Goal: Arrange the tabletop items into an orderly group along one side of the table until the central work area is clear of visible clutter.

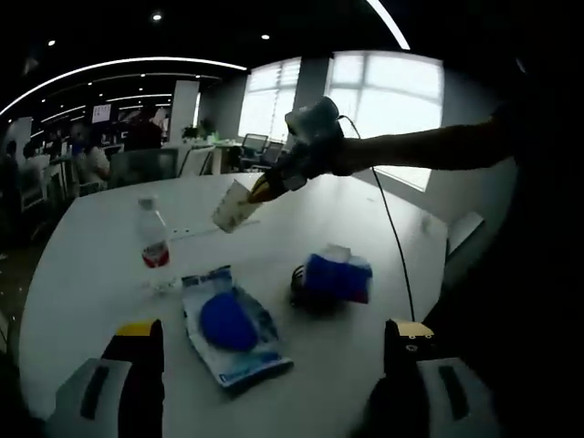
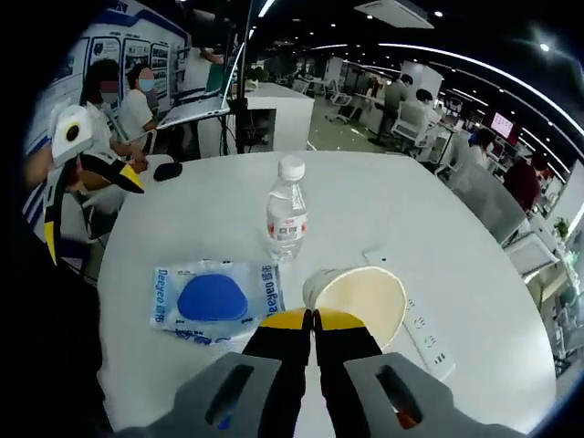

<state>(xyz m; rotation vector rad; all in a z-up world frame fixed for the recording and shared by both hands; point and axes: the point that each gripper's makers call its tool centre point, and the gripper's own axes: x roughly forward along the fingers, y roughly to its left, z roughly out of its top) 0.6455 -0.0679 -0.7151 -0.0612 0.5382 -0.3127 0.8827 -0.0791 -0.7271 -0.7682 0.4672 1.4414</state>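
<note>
The right gripper (image 2: 312,319) pinches a paper cup (image 2: 360,301) by its rim, tilted above the white table (image 2: 219,210). The left gripper (image 1: 274,338) hangs wide apart over a blue pouch (image 1: 230,324), beside a bottle (image 1: 152,239) and blue pack (image 1: 336,276).

Windows (image 1: 365,100) beyond the left jaws are glaring, leaving foreground dim. Ceiling lights (image 2: 438,50) are brightening the right view evenly; fisheye edges are bending.

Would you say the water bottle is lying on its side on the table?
No, the water bottle stands upright on the table, white cap on top.
</note>
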